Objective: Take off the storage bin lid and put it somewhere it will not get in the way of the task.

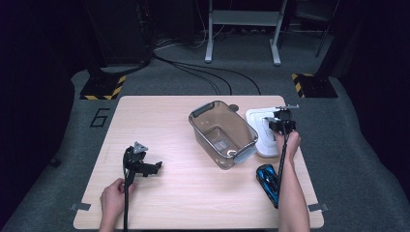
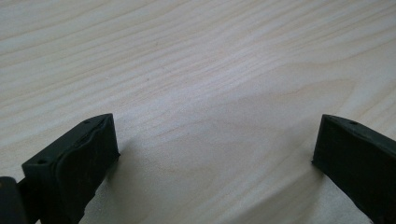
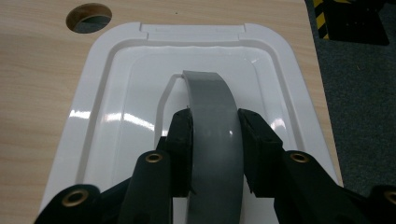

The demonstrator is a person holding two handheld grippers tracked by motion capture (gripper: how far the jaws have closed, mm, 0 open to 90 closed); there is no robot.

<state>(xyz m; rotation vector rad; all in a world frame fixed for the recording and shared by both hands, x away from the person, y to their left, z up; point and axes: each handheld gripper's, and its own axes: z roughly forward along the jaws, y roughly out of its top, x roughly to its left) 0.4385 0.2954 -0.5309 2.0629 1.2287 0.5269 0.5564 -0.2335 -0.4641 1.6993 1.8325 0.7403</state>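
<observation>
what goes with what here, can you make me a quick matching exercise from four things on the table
Things:
1. clear container
2. white lid
3. blue toy car
4. left tongs

States:
A. jaws apart over bare wood
B. grey handle gripped by the right tongs
C. beside the person's right forearm
D. open, mid-table

Pairs: 1-D, 2-B, 3-C, 4-A

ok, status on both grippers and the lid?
Right gripper shut on grey handle of white lid, lid flat on table. Left gripper open over bare wood. Clear bin beside lid.
</observation>
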